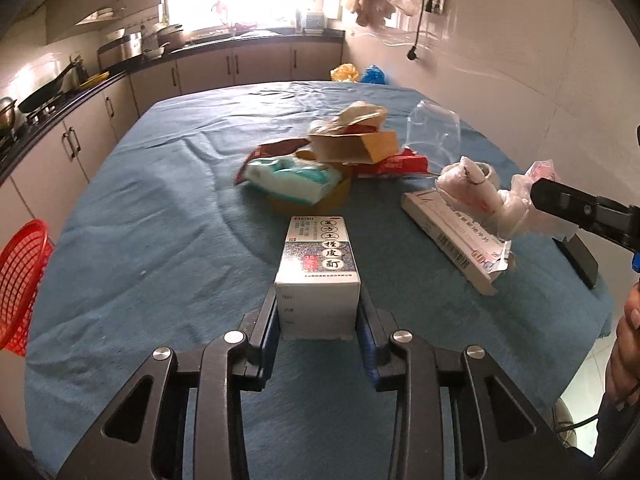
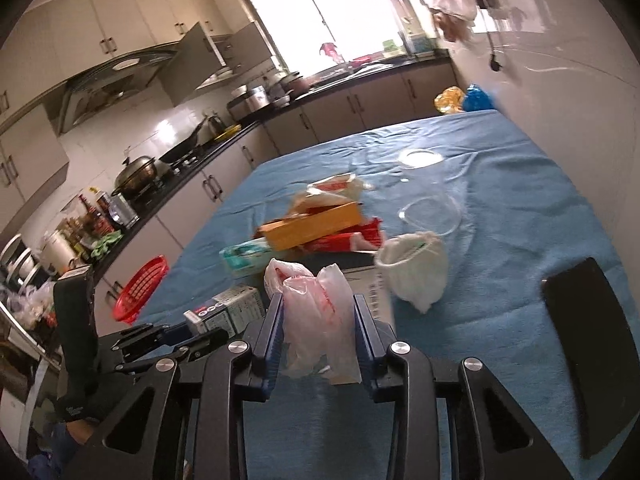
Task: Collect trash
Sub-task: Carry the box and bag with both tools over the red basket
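Here, both grippers are loaded over a counter [image 1: 132,216] draped in blue cloth and littered with packaging. The left gripper [image 1: 318,314] is clamped on the near end of a small medicine box [image 1: 318,264], its fingers pressing the two narrow side faces while the printed top faces up. The right gripper [image 2: 318,332] is closed on a crumpled thin plastic bag [image 2: 316,312], white with red print, which bulges up and hangs loosely between the fingers.

The box looks light and stiff, a thin carton that should ride steadily in a side grip but could crush if squeezed harder. The bag is soft and slippery; it seems safest pinched through its bunched middle, since a loose edge could slide free.

More trash lies farther back on the counter: a packet of tissues [image 1: 292,178] beside a brown cardboard box [image 1: 354,146] and red wrappers [image 1: 396,164], a long flat carton [image 1: 448,236] with another white bag [image 1: 468,188] resting on it, and a clear plastic cup [image 2: 430,196] tipped on its side. A red basket [image 1: 22,280] sits just off the counter's left edge, the likely place for the haul, though neither held item is over it yet. A dark phone [image 2: 588,352] lies at the right edge.
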`<state>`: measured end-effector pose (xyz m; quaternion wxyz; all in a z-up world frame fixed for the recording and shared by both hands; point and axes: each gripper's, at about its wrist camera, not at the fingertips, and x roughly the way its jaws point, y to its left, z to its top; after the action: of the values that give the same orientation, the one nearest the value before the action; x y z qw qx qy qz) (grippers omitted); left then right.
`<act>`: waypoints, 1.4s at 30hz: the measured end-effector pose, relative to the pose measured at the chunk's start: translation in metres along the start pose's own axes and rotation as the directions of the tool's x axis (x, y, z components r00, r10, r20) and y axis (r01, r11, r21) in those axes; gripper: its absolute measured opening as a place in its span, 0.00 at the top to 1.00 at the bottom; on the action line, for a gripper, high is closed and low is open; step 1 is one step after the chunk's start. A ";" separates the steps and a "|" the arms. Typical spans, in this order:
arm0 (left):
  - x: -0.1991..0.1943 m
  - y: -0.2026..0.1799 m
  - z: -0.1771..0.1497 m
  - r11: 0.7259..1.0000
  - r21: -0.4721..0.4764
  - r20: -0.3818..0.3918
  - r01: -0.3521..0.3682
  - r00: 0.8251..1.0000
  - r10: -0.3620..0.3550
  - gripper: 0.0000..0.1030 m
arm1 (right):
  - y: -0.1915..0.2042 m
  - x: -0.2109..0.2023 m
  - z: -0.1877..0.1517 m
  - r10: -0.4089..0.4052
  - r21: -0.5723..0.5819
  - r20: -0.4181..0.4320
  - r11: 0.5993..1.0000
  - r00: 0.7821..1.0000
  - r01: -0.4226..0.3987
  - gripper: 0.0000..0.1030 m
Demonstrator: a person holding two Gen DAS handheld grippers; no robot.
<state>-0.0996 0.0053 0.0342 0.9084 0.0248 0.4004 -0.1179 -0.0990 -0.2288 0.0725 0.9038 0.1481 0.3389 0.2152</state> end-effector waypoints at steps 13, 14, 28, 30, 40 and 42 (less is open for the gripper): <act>-0.027 0.049 -0.013 0.994 -0.095 0.042 -0.055 0.997 0.059 0.68 | 0.040 0.026 -0.007 0.067 -0.064 -0.071 0.995 0.995 -0.072 0.66; -0.029 0.052 -0.012 0.993 -0.103 0.048 -0.059 0.997 0.064 0.68 | 0.044 0.029 -0.007 0.072 -0.067 -0.076 0.995 0.995 -0.077 0.66; -0.079 0.139 -0.011 0.952 -0.236 0.121 -0.192 0.967 0.225 0.68 | 0.130 0.090 0.021 0.186 -0.147 -0.174 0.966 0.967 -0.212 0.66; -0.087 0.157 -0.012 0.941 -0.261 0.124 -0.215 0.959 0.253 0.68 | 0.149 0.103 0.026 0.207 -0.157 -0.197 0.958 0.958 -0.239 0.66; -0.101 0.261 -0.025 0.858 -0.391 0.078 -0.334 0.916 0.393 0.68 | 0.253 0.180 0.044 0.286 -0.213 -0.287 0.911 0.914 -0.352 0.66; -0.099 0.277 -0.029 0.843 -0.411 0.060 -0.347 0.912 0.405 0.68 | 0.275 0.200 0.045 0.300 -0.216 -0.313 0.902 0.901 -0.375 0.66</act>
<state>-0.1203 0.2980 0.0737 0.9266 -0.0876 0.3362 0.1438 -0.0125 0.1008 0.1089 0.8087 0.0490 0.3960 0.4322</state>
